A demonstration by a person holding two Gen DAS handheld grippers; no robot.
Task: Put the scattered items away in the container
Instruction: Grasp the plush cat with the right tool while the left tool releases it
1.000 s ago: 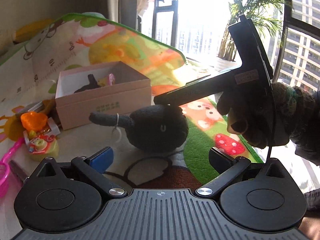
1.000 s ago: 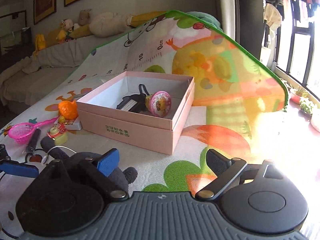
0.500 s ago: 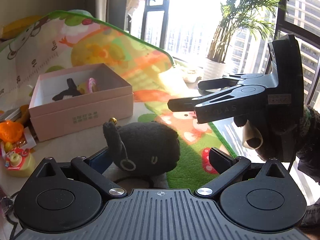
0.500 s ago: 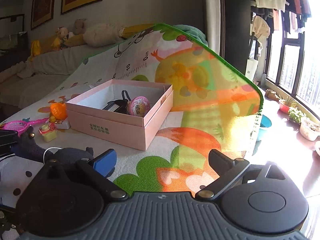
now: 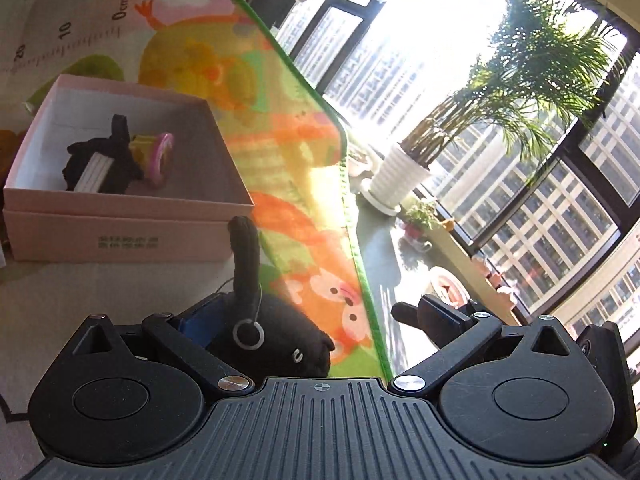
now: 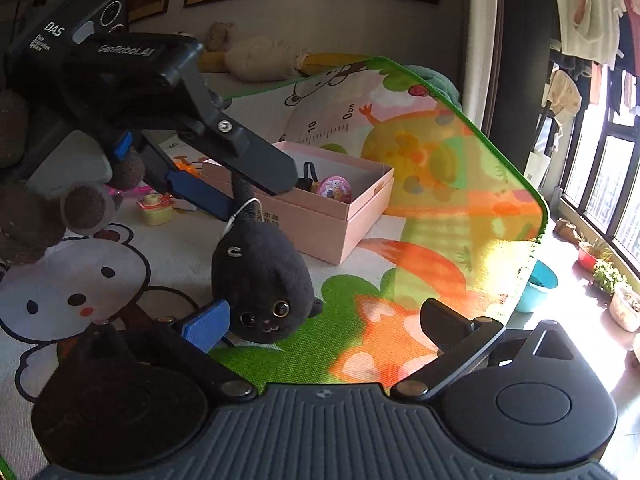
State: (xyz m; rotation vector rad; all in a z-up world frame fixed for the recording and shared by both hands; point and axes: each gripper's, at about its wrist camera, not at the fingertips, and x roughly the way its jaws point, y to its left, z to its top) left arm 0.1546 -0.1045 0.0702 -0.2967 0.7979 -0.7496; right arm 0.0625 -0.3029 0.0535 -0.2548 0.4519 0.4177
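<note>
A black plush cat sits tail-up between the wide-apart fingers of my left gripper, leaning on its blue left pad. In the right wrist view the left gripper reaches in from the upper left, and the cat sits under its tips, face down. I cannot tell whether the cat hangs or rests on the mat. My right gripper is opening, with the cat just ahead of its blue pad and neither pad pressing on it. The pink box holds a black item and a pink round toy.
A small yellow toy and an orange item lie on the play mat left of the box. The mat's green edge drops to a floor with a potted palm. A gloved hand holds the left gripper.
The right gripper let go of the cat and drew out of the left wrist view, its jaws widening. The left gripper rolled and moved toward the box, and the cat now stands tail-up.
</note>
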